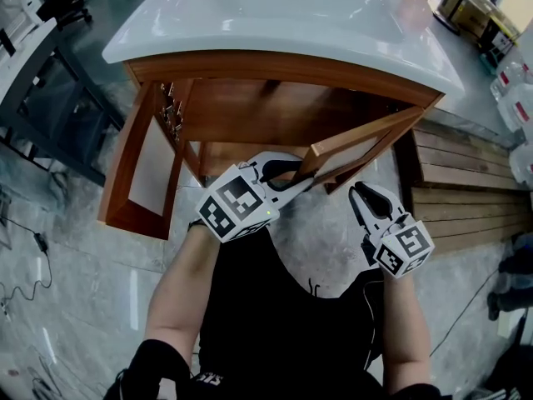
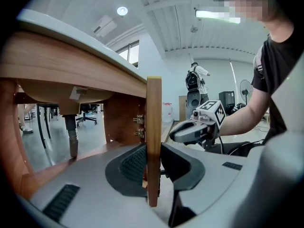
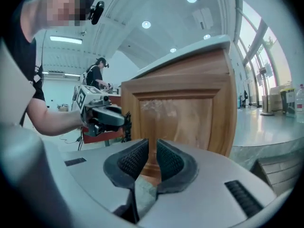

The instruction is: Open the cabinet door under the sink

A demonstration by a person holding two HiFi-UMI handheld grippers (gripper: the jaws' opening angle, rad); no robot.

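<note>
The wooden sink cabinet [image 1: 275, 69] under the white basin [image 1: 275, 15] has its left door [image 1: 150, 165] swung wide. Its right door [image 1: 366, 144] stands partly open. My left gripper [image 1: 304, 177] is shut on that right door's free edge. In the left gripper view the door edge [image 2: 153, 141] stands upright between the pads of my left gripper [image 2: 153, 163], with a pad against each face. My right gripper [image 1: 358, 192] hangs just right of the door, off it. In the right gripper view my right gripper [image 3: 152, 158] shows a narrow empty gap and faces the door panel [image 3: 185, 113].
A slatted wooden platform [image 1: 466, 198] lies right of the cabinet, with white bottles [image 1: 520, 98] beyond it. A dark table frame [image 1: 33, 82] stands at the left. The drain pipe [image 2: 72, 137] hangs inside the cabinet. Another person [image 2: 194, 84] stands far back.
</note>
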